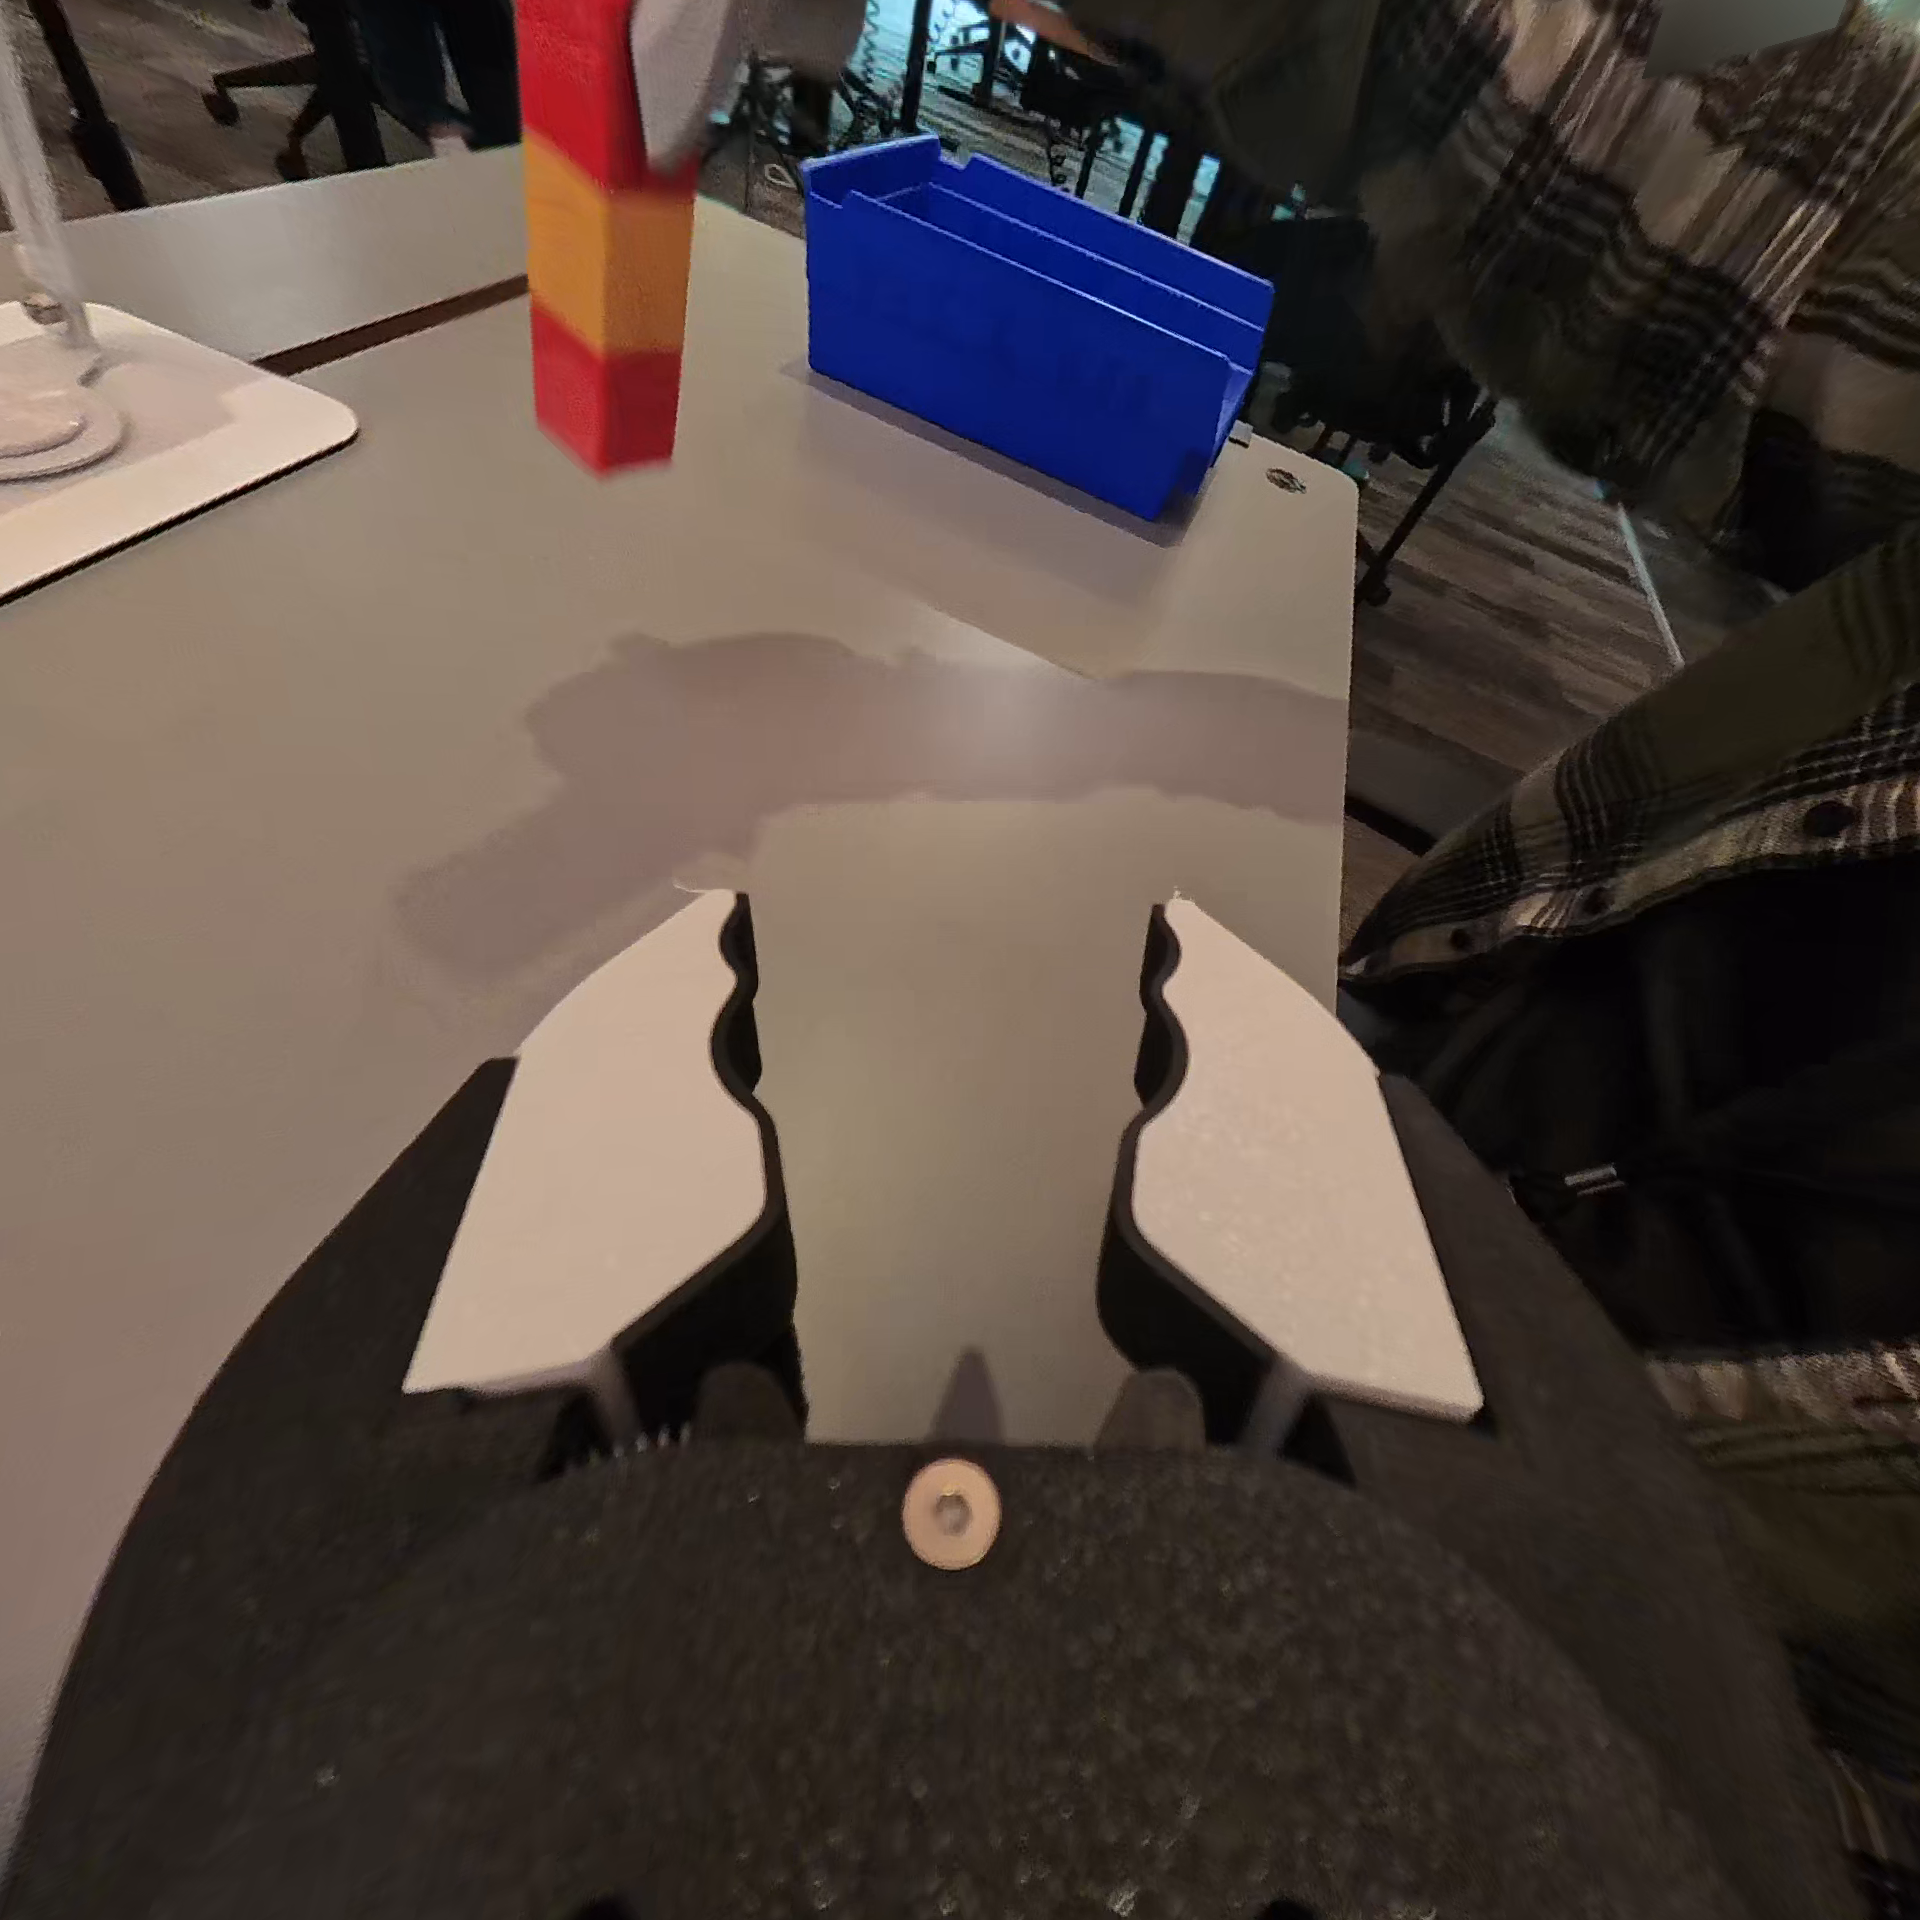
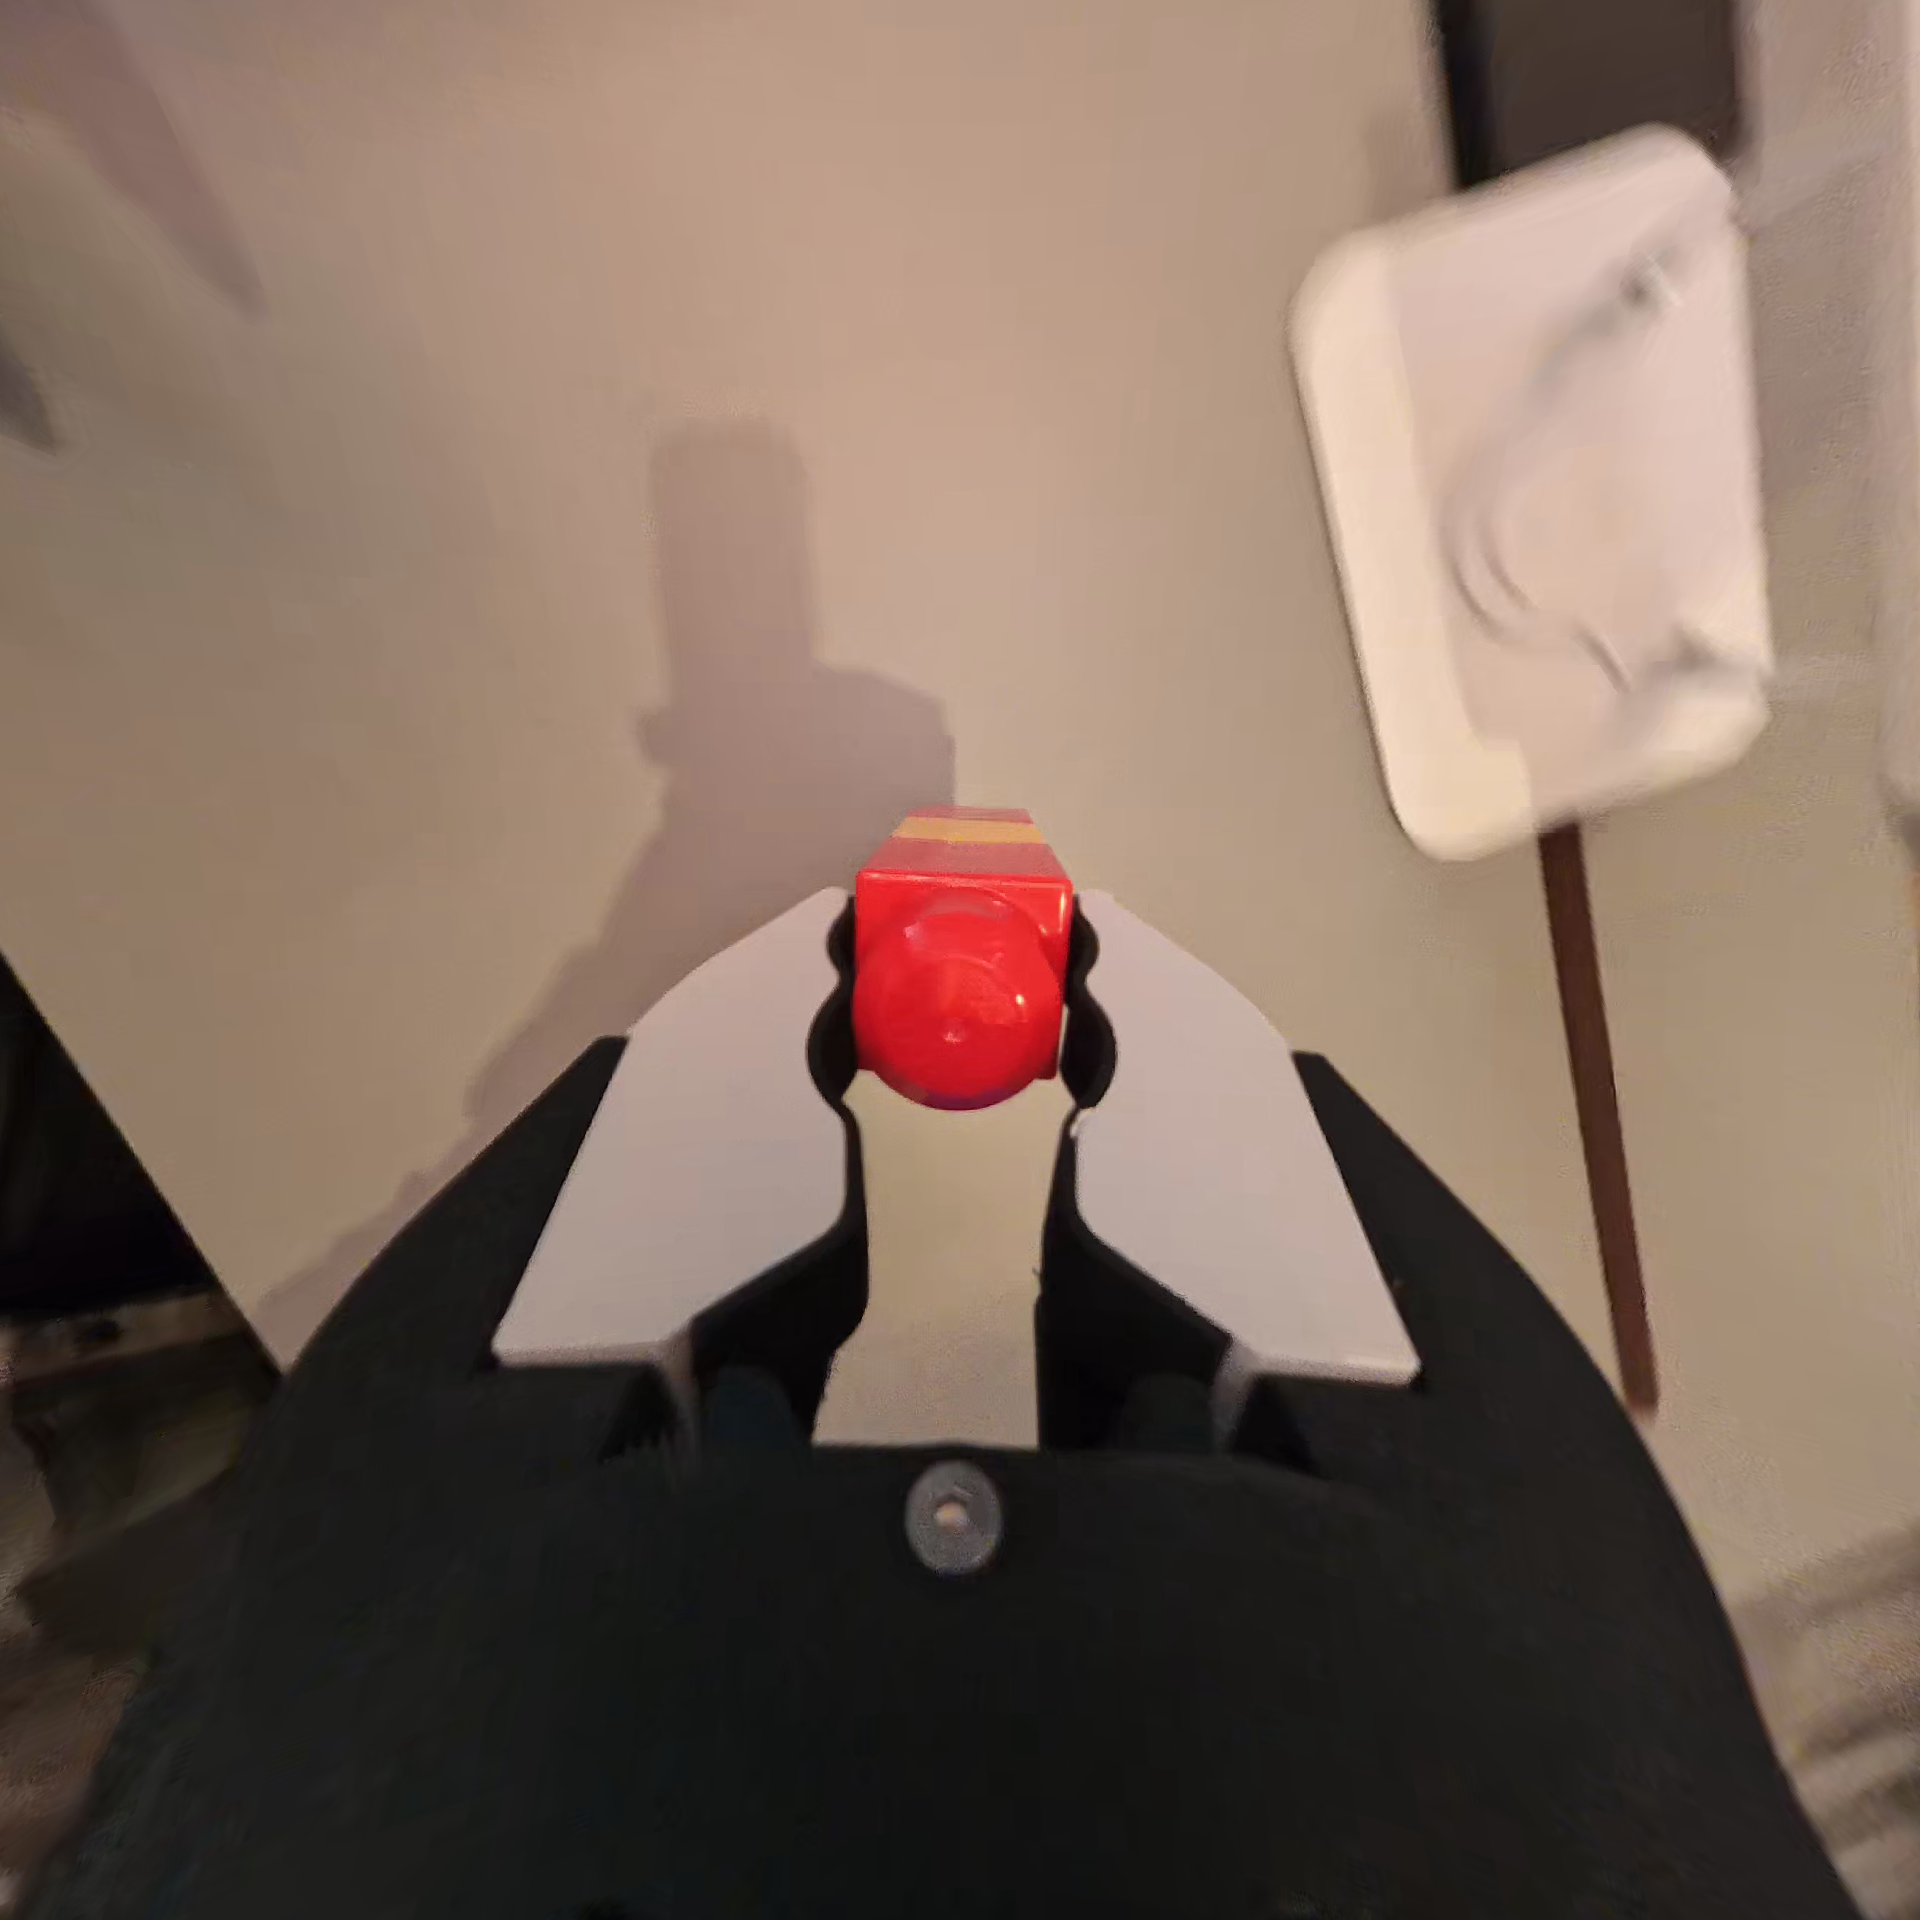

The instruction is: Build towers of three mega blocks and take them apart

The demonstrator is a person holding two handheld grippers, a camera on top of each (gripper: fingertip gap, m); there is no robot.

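Left wrist view: the left gripper (image 1: pixel 951 914) is hovering low over the grey table (image 1: pixel 312 727), its fingers spread with nothing between them, probably waiting to take the lower blocks. Ahead, a tower (image 1: pixel 608 260) of three blocks, red over orange over red, is hanging clear of the table, a pale finger of the right gripper (image 1: pixel 675 83) clamping its top block. Being carried from above, the stack is likely on its way to be pulled apart. A blue bin (image 1: pixel 997 353) is sitting near the table's far corner; its inside is not showing, so I cannot tell its contents. A white tray (image 1: pixel 208 447) is lying at the left.

Right wrist view: the right gripper is looking straight down, pinching the top red block by its sides, stud facing the camera. The white tray is blurring at the right.
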